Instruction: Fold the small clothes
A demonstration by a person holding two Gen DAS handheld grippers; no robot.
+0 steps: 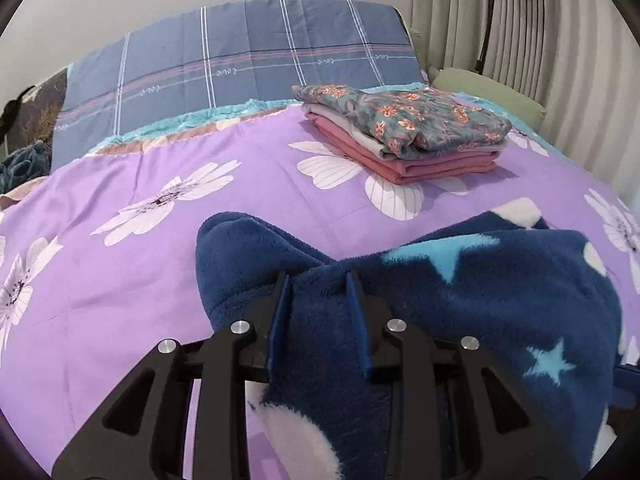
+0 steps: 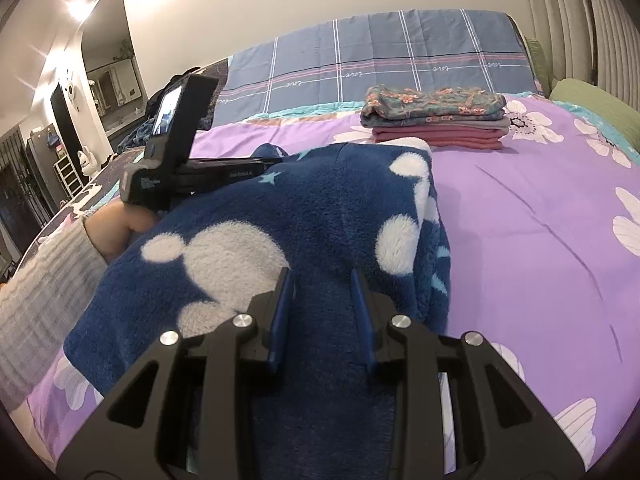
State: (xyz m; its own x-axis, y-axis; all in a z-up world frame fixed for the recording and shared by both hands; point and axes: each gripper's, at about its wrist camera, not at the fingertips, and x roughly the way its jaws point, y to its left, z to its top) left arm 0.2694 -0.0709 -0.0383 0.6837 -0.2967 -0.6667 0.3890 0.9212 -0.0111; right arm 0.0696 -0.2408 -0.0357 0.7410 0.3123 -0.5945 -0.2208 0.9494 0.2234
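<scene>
A dark blue fleece garment (image 1: 460, 300) with white blobs and light blue stars lies bunched on the purple flowered bedspread (image 1: 120, 280). My left gripper (image 1: 320, 276) is shut on a thick fold of it, fleece filling the gap between the blue pads. In the right wrist view the same fleece garment (image 2: 320, 208) is lifted off the bed, and my right gripper (image 2: 322, 274) is shut on another fold. The left gripper's body (image 2: 176, 152) and the hand holding it show at left, partly under the fleece.
A stack of folded clothes (image 1: 404, 132), floral on top, grey and pink below, sits toward the far right of the bed; it also shows in the right wrist view (image 2: 436, 116). A blue plaid pillow cover (image 1: 240, 64) lies behind. Green cushion (image 1: 488, 88) and curtains at right.
</scene>
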